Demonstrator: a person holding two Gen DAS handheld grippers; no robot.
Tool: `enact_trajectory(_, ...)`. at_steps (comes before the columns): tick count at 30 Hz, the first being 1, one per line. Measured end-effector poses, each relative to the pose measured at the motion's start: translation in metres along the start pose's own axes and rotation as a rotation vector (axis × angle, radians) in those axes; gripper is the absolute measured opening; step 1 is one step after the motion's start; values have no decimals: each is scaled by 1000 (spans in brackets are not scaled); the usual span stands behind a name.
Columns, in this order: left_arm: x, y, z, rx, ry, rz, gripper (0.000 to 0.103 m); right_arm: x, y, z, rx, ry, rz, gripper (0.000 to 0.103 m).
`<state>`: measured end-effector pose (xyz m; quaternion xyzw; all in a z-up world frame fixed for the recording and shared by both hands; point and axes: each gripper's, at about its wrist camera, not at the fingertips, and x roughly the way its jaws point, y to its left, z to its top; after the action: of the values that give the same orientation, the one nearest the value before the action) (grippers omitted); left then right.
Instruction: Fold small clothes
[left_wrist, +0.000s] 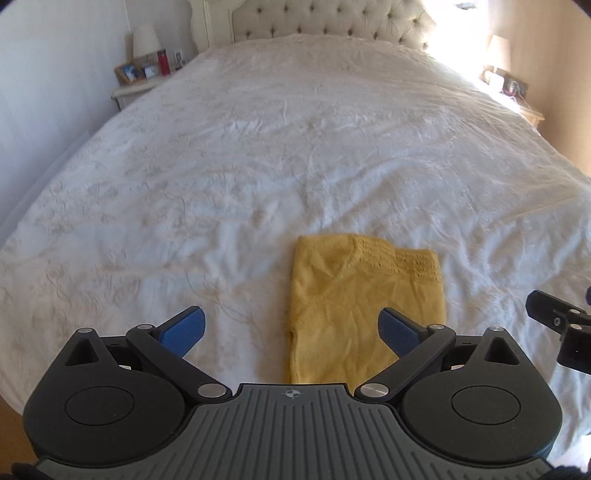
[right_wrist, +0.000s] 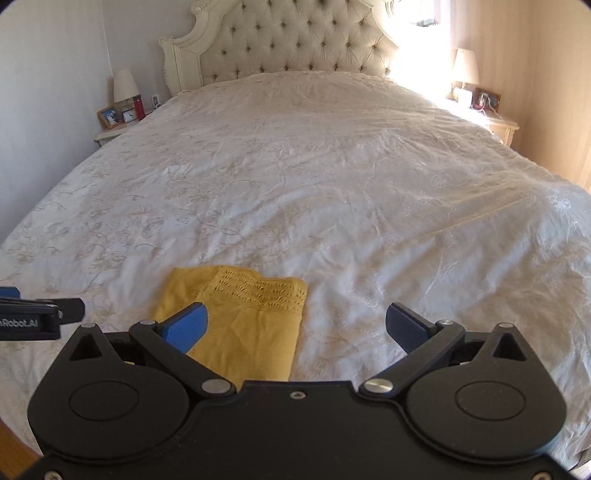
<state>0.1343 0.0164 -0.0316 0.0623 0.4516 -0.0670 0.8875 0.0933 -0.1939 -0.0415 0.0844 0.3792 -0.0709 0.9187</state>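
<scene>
Both grippers are spread wide and holding nothing — the left gripper (left_wrist: 291, 328) hovers right over the near end of the yellow garment (left_wrist: 362, 302) and the right gripper (right_wrist: 297, 325) sits just to its right, left pad over the cloth. That garment lies flat near the foot of the white bedspread (left_wrist: 295, 147), looks already folded into a tidy rectangle, its eyelet-trim band (right_wrist: 266, 290) at the far end. It's thin, floppy knit I'd guess — weighs nothing, will sag and slide on the cover, so I'd pinch both near corners through all layers, not one edge.
</scene>
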Motion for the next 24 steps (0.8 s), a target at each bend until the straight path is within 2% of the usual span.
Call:
enact_trajectory(3,-4,0,-12,-26,46,4,101,-5,-3,-6,33,71,33,102)
enact_trajectory(6,-9,-1,-22,-28,74,25,101,-14,-5,-17,57,97,63,102)
enact_trajectory(11,-21,-6,-37,-17,89,52,101,-28,-2,-30,53,91,61,102)
enact_trajectory(24,-42,-15,-52,-26,85,38,101,-46,12,-41,26,62,99,102)
